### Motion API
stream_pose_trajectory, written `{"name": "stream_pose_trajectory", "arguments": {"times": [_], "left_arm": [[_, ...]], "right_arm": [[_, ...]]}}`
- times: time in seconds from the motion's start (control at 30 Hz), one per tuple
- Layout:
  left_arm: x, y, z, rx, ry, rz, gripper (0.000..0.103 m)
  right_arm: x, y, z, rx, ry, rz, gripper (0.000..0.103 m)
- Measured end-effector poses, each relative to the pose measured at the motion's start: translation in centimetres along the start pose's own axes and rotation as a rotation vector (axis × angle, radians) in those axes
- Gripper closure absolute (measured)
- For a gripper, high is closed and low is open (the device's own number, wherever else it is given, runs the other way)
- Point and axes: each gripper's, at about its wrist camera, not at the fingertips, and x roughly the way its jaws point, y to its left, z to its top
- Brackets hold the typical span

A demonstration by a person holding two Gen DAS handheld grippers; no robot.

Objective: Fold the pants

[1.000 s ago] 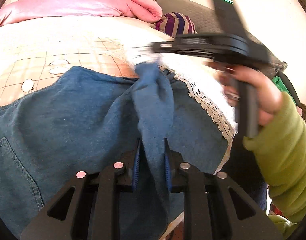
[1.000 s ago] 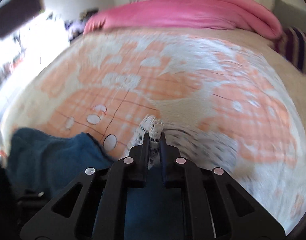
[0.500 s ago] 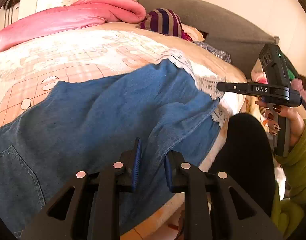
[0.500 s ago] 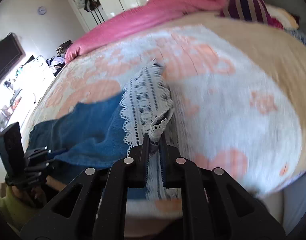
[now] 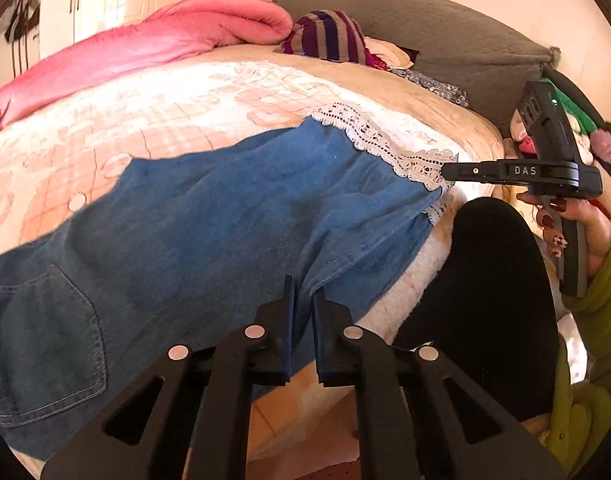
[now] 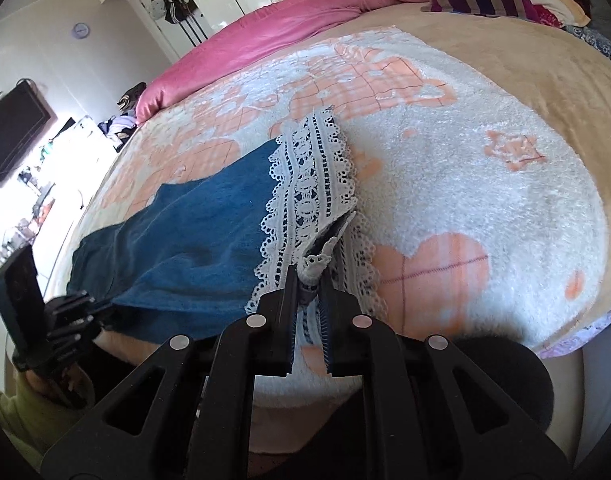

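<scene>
Left tongs (image 5: 303, 300) are pinching the near edge of the blue denim pants (image 5: 209, 224), jaws drawn together on the fabric. Right tongs (image 6: 310, 280) are clamping the white lace hem (image 6: 305, 184) at the leg end. The pants are lying spread across the bed (image 6: 465, 184), on its orange-and-white blanket near the front edge, back pocket (image 5: 41, 344) facing up. Beyond them, a pink duvet (image 5: 145, 48) and a striped pillow (image 5: 329, 36) are resting at the far side. No containers are showing.
</scene>
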Motion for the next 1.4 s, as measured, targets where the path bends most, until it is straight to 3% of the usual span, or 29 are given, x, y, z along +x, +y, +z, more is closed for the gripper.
{"name": "stream_pose_trajectory", "arguments": {"times": [0.27,0.33,0.4,0.47,0.57,0.63,0.7,0.8,0.87,0.93,1.0,1.03,1.07,1.13,1.23,1.3,1.37,1.4], "left_arm": [[2.0,-0.9,-1.1,0.047,0.083,0.008,0.095],[2.1,-1.1,-1.3,0.057,0.087,0.012,0.095],[1.9,-0.9,-1.3,0.054,0.084,0.008,0.094],[1.9,-0.8,-1.3,0.048,0.085,0.006,0.094],[1.9,-1.0,-1.3,0.056,0.090,0.011,0.093],[1.9,-1.1,-1.4,0.056,0.093,0.012,0.091],[1.8,-1.1,-1.5,0.052,0.101,0.017,0.088],[1.1,-0.7,-1.9,0.040,0.104,0.036,0.077],[-0.1,-0.1,-2.2,0.024,0.091,0.046,0.068],[-2.0,0.9,-2.4,-0.006,0.063,0.065,0.063],[-4.4,2.6,-2.6,-0.040,0.025,0.114,0.057],[-5.2,3.4,-2.6,-0.057,0.012,0.147,0.049],[-6.6,5.0,-2.7,-0.095,-0.013,0.217,0.041],[-8.7,7.3,-2.8,-0.165,-0.047,0.316,0.036],[-11.7,11.5,-3.4,-0.297,-0.092,0.472,0.028],[-12.8,13.8,-3.9,-0.357,-0.089,0.561,0.027],[-12.7,15.7,-4.3,-0.403,-0.058,0.614,0.009],[-12.5,16.2,-4.3,-0.415,-0.045,0.632,0.009]], "right_arm": [[1.3,-0.3,-1.2,-0.040,0.064,-0.112,0.092],[0.4,0.2,-1.3,-0.080,0.032,-0.167,0.084],[-1.1,1.1,-1.3,-0.132,-0.029,-0.191,0.084],[-2.0,2.8,-1.5,-0.215,-0.060,-0.158,0.083],[-1.1,6.9,-2.3,-0.365,0.009,-0.008,0.083],[0.4,8.9,-2.8,-0.434,0.050,0.047,0.083],[2.8,10.3,-3.0,-0.477,0.115,0.043,0.081],[6.5,9.4,-3.4,-0.465,0.222,-0.075,0.080],[6.9,8.7,-3.6,-0.427,0.221,-0.048,0.080],[5.8,8.2,-3.4,-0.394,0.197,0.002,0.072],[4.5,7.9,-3.2,-0.373,0.150,0.018,0.067],[4.1,7.6,-3.0,-0.363,0.133,0.023,0.067],[3.7,7.4,-2.8,-0.350,0.117,0.025,0.066],[3.2,7.1,-2.4,-0.325,0.093,0.027,0.057],[3.4,7.3,-1.7,-0.336,0.086,0.023,0.055],[3.9,7.7,-0.8,-0.347,0.090,0.023,0.053],[4.5,8.1,-0.4,-0.359,0.097,0.015,0.050],[5.0,8.1,0.1,-0.362,0.100,0.012,0.049]]}}
